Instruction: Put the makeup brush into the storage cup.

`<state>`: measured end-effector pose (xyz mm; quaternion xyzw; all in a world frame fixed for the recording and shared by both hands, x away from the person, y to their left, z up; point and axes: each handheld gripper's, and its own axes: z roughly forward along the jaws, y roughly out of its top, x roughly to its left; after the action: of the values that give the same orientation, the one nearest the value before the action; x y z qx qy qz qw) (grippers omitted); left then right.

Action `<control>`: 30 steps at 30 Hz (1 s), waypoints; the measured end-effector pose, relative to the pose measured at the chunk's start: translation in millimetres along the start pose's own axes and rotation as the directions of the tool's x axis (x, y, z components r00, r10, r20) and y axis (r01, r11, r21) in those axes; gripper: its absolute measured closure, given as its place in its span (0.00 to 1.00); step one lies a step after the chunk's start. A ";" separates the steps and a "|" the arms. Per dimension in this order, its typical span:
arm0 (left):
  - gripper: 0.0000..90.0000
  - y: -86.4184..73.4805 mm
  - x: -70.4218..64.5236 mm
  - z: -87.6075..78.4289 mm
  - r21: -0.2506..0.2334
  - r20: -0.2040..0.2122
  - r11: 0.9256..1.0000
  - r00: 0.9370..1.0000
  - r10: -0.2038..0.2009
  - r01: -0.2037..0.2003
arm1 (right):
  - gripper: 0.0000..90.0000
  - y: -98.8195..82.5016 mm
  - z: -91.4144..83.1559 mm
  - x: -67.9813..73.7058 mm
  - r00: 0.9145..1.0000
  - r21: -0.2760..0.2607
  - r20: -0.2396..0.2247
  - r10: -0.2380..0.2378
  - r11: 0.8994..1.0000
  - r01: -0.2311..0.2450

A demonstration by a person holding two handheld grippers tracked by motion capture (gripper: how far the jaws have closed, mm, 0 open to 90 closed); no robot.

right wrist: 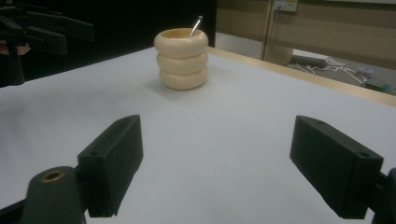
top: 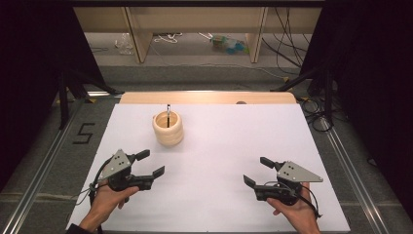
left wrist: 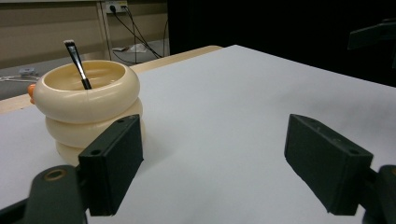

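Note:
A cream ribbed cup [top: 168, 129] shaped like three stacked rings stands upright on the white table top [top: 219, 146], toward the far left. A thin black brush [top: 168, 115] leans inside it, bristles up. The left gripper view has the cup [left wrist: 86, 107] close, just beyond the left jaw, with the brush [left wrist: 77, 64] poking out. In the right gripper view the cup [right wrist: 181, 58] is farther off. My left gripper [top: 150, 164] rests at the near left, open and empty. My right gripper [top: 257, 171] rests at the near right, open and empty.
A wooden strip [top: 207, 97] borders the table's far edge. Beyond it lie floor cables and wooden shelf legs [top: 139, 34]. Black tripod legs [top: 73, 83] stand at both sides. A "5" mark [top: 84, 133] is taped on the floor left of the table.

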<state>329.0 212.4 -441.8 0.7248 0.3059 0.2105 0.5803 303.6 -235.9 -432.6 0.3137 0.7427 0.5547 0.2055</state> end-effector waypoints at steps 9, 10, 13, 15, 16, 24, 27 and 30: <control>0.21 -1.0 -4.4 -4.7 -0.001 0.004 1.000 1.000 0.004 -0.004 | 0.19 -2.2 -3.5 0.0 0.999 -0.010 0.016 -0.029 1.000 0.029; 0.21 -1.0 -4.4 -4.7 -0.001 0.004 1.000 1.000 0.004 -0.004 | 0.19 -2.3 -3.5 -0.4 0.999 -0.009 0.016 -0.032 0.999 0.032; 0.21 -1.1 -6.1 -5.9 0.002 0.000 1.000 1.000 -0.002 0.002 | 0.19 -2.7 -3.6 0.2 0.999 -0.005 0.017 -0.028 1.000 0.028; 0.21 -1.1 -6.6 -6.0 -0.004 0.002 1.000 1.000 0.005 -0.005 | 0.19 -3.0 -3.9 0.1 0.999 -0.004 0.015 -0.034 0.999 0.034; 0.21 -1.3 -5.9 -5.5 -0.001 0.005 1.000 1.000 0.016 -0.016 | 0.19 -3.1 -3.8 -0.1 0.999 -0.005 0.016 -0.035 0.999 0.035; 0.21 -2.6 -7.4 -4.1 0.004 0.004 1.000 1.000 0.005 -0.005 | 0.19 -2.5 -4.8 0.4 0.999 0.009 0.015 -0.033 0.999 0.033; 0.21 -2.6 -7.2 -4.2 0.004 0.003 1.000 1.000 0.005 -0.005 | 0.19 -2.5 -4.7 -0.1 0.999 0.008 0.018 -0.036 0.999 0.036; 0.21 -2.8 -7.9 -4.3 0.003 0.000 1.000 1.000 -0.010 0.010 | 0.19 -3.1 -2.8 -0.2 0.999 -0.014 0.018 -0.033 0.999 0.033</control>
<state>319.9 210.4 -443.1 0.7243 0.3097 0.2070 0.5802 301.2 -238.6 -434.7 0.3047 0.7420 0.5538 0.2235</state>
